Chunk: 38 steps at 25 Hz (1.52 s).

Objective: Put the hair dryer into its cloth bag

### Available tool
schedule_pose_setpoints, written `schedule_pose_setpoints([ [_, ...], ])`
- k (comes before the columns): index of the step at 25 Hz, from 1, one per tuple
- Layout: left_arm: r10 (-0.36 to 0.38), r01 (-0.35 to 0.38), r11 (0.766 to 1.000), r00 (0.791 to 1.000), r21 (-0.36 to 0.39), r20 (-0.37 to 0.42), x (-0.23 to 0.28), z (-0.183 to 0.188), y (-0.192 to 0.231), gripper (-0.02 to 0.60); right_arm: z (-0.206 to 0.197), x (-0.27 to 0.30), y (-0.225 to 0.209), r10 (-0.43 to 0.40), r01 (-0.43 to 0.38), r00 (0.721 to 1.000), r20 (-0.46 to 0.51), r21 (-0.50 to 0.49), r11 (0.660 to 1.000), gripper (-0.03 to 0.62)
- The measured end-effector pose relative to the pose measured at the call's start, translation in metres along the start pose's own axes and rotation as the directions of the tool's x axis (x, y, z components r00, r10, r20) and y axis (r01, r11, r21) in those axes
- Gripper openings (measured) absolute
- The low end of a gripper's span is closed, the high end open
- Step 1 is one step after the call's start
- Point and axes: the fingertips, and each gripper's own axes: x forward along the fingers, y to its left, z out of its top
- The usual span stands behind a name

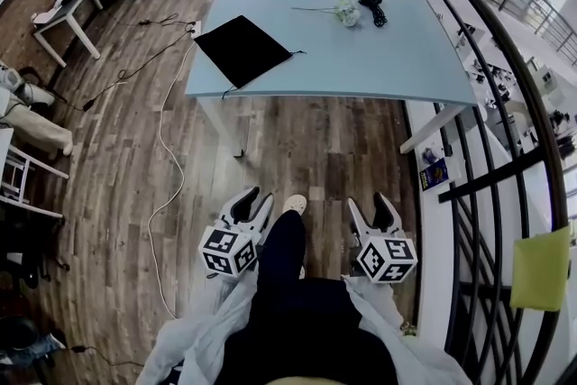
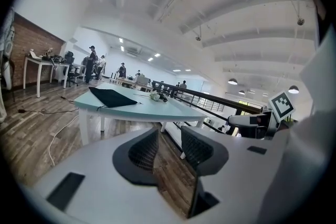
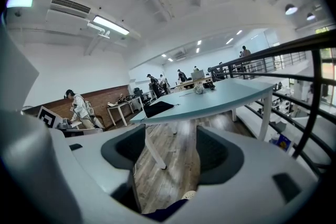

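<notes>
A black cloth bag (image 1: 242, 48) lies flat on the near left corner of a pale blue table (image 1: 361, 59). The black hair dryer (image 1: 370, 4) rests at the table's far side beside a white bundle of cord (image 1: 347, 12). Both grippers hang low over the wooden floor, well short of the table. My left gripper (image 1: 255, 197) is open with nothing between its jaws; its own view (image 2: 169, 136) shows the bag (image 2: 111, 97) ahead. My right gripper (image 1: 370, 205) is open and empty too (image 3: 170, 139), with the bag (image 3: 157, 108) and hair dryer (image 3: 210, 85) far off.
A black metal railing (image 1: 469, 176) curves along the right, close to the table's edge. A white cable (image 1: 167, 158) trails over the floor at the left. White desks (image 1: 81, 0) stand at the far left. The person's dark leg and pale shoe (image 1: 294, 204) show between the grippers.
</notes>
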Motion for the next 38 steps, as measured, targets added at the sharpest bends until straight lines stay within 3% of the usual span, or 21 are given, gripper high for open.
schedule_pose_setpoints([
  [18, -0.035, 0.035, 0.999, 0.999, 0.032, -0.001, 0.138, 0.076, 0.045, 0.135, 0.082, 0.119, -0.043, -0.007, 0.007, 1.000, -0.020, -0.004, 1.000, 0.303],
  [38, -0.111, 0.112, 0.993, 0.994, 0.040, -0.020, 0.253, 0.118, 0.103, 0.135, 0.126, 0.220, -0.083, -0.091, 0.091, 0.996, 0.004, 0.035, 0.995, 0.301],
])
